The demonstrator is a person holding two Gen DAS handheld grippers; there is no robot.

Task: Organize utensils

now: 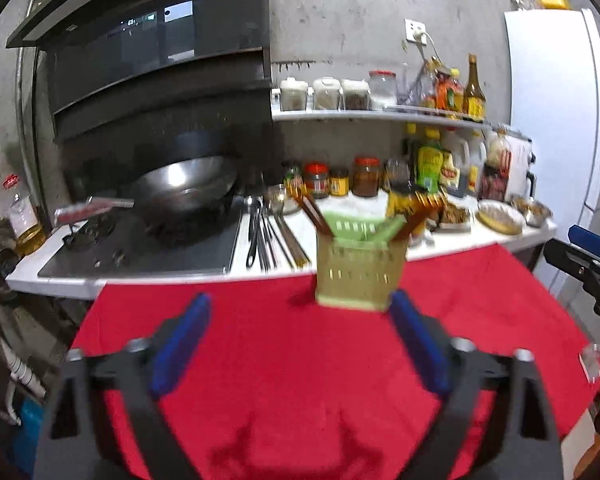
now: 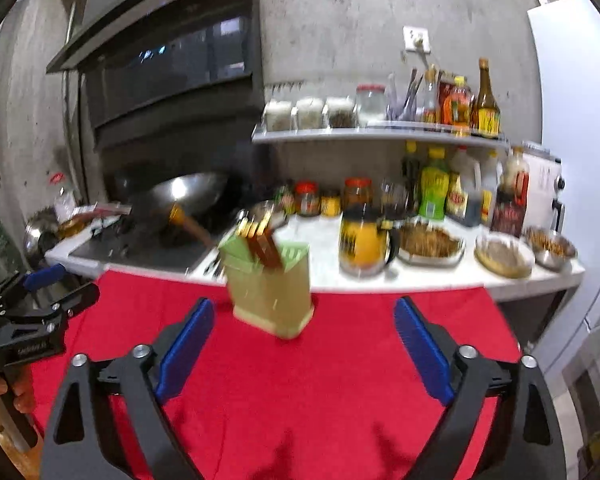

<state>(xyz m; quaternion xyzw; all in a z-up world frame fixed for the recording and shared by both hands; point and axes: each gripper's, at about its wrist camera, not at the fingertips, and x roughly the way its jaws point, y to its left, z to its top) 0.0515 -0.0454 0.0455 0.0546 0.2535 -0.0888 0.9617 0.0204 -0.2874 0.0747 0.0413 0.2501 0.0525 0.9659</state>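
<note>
A pale green slotted utensil holder (image 1: 356,268) stands on the red cloth (image 1: 260,368) near the counter edge, with brown-handled utensils (image 1: 314,214) leaning out of it. Several dark utensils and chopsticks (image 1: 266,236) lie loose on the white counter beside the stove. My left gripper (image 1: 300,300) is open just short of the holder, nothing between its blue pads. In the right wrist view the holder (image 2: 270,288) sits ahead between the spread fingers of my right gripper (image 2: 304,304), which is open and empty. The picture is blurred.
A wok (image 1: 184,184) sits on the black stove (image 1: 140,248) at left. Jars, sauce bottles (image 1: 428,164) and metal dishes of food (image 2: 430,242) crowd the counter's back and right. A yellow jug (image 2: 360,240) stands right of the holder. A white fridge (image 1: 552,120) is at far right.
</note>
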